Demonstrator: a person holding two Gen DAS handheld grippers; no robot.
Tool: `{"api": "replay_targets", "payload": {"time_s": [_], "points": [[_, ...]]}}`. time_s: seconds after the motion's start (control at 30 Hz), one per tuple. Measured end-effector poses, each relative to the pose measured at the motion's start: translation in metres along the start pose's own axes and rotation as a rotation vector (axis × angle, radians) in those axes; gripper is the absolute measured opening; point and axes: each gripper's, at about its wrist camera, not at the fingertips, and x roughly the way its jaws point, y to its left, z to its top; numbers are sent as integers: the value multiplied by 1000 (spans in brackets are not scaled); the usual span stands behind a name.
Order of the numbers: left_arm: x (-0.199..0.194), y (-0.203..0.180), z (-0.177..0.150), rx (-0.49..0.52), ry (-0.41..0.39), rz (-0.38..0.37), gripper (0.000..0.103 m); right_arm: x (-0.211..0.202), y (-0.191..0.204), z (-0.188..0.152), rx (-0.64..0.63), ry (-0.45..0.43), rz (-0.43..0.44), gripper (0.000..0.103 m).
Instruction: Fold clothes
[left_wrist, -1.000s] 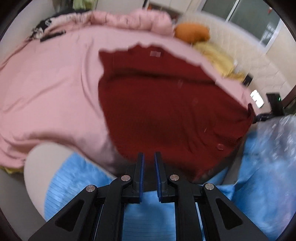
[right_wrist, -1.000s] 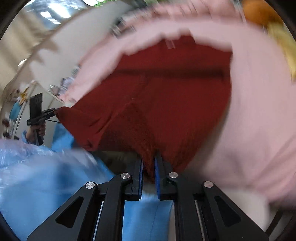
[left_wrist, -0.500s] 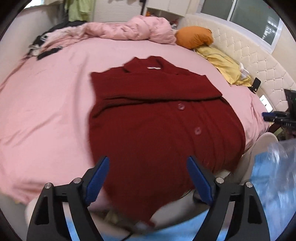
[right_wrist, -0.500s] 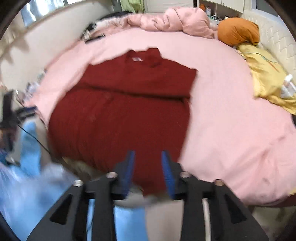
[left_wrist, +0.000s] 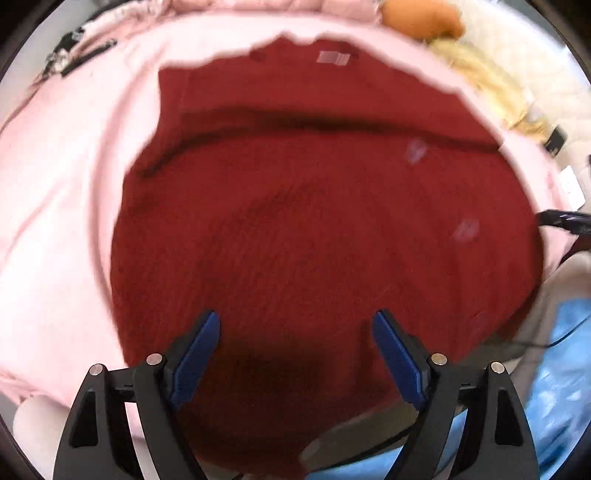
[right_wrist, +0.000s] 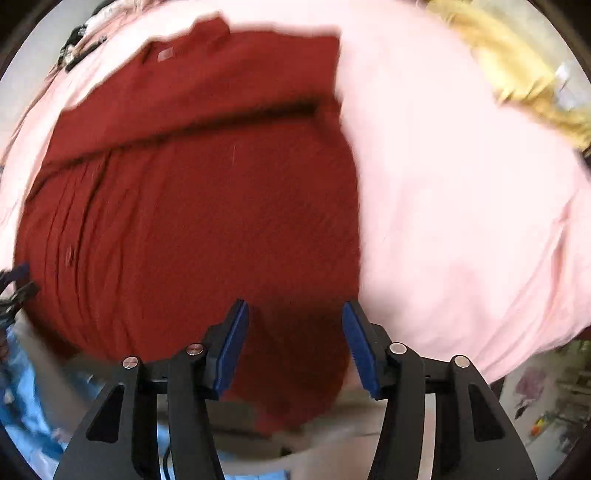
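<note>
1. Pink bedsheet (left_wrist: 74, 206) covered a wide bed, with an orange pillow (left_wrist: 421, 16) and a yellow cloth (left_wrist: 484, 77) at the far side and heaped pink bedding beyond.
2. Spread flat on the sheet near its front edge lay a dark red knitted cardigan (left_wrist: 314, 229), collar away from the cameras, hem hanging slightly over the mattress edge.
3. The left gripper (left_wrist: 295, 332) hovered over the hem with its jaws spread wide and nothing between the pads; they had just been opening.
4. The right gripper (right_wrist: 293, 321) hung above the hem at the cardigan's other bottom corner, jaws about half apart, also just opened, empty.
5. Risk: both views were blurred, so a pinch made in motion could catch only the top layer, or grab the pink sheet along with the knit and drag it into the fold.
6. Risk: the overhanging hem could slide off the bed edge if nudged.
7. The cardigan looked thick and ribbed, with pale buttons (left_wrist: 467, 229) down the front, a label (left_wrist: 334, 58) at the neck, and one horizontal crease across the chest where the sleeves appeared to be folded in.
</note>
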Motion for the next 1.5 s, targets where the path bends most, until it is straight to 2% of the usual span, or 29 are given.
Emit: {"api": "replay_targets", "payload": {"time_s": [0.03, 0.1, 0.17, 0.23, 0.3, 0.33, 0.37, 0.4, 0.5, 0.63, 0.7, 0.8, 0.9, 1.03, 1.13, 1.17, 1.2, 1.23, 1.33, 1.43, 1.5], "points": [[-5, -2, 5, -2, -45, -17, 85, -3, 7, 5, -15, -31, 30, 54], [-2, 1, 13, -29, -95, 19, 87, -4, 32, 14, -58, -101, 86, 54], [16, 15, 12, -82, -64, 62, 88, 7, 51, 21, -90, -146, 109, 54], [29, 24, 3, -89, -76, 45, 91, 32, 63, 21, -81, -141, 93, 54], [37, 24, -7, -70, -105, 28, 100, 59, 67, 21, -53, -73, 49, 54], [38, 19, -11, -35, -120, 54, 100, 67, 69, 20, -40, -53, 28, 55], [39, 13, -15, 1, -134, 84, 100, 64, 73, 22, -37, -57, 13, 55], [39, 12, -16, -5, -148, 98, 101, 59, 76, 25, -36, -63, -2, 55], [37, 11, -18, -61, -204, 116, 102, 32, 105, 41, -91, -183, 80, 55], [38, 12, -23, -97, -261, 136, 102, 23, 157, 80, -202, -285, 124, 55], [42, 10, -27, -97, -276, 158, 103, 35, 193, 98, -248, -279, 155, 55], [43, 12, -27, -130, -297, 142, 103, 57, 254, 123, -354, -271, 186, 55], [45, 18, -26, -168, -319, 122, 102, 83, 319, 130, -463, -278, 210, 55], [46, 20, -25, -169, -322, 121, 103, 110, 359, 143, -465, -187, 210, 55], [46, 20, -24, -172, -326, 122, 103, 116, 352, 149, -429, -160, 233, 53], [47, 20, -24, -172, -327, 124, 103, 114, 349, 149, -432, -159, 233, 46], [47, 19, -24, -171, -328, 128, 103, 112, 346, 150, -437, -158, 230, 14], [48, 19, -24, -170, -329, 132, 103, 110, 343, 150, -443, -163, 209, 11], [48, 17, -24, -171, -332, 140, 103, 98, 324, 152, -376, -182, 274, 11], [48, 16, -25, -171, -334, 143, 103, 84, 291, 154, -250, -224, 405, 11], [49, 14, -26, -166, -334, 150, 103, 77, 263, 157, -186, -254, 401, 11]]}}
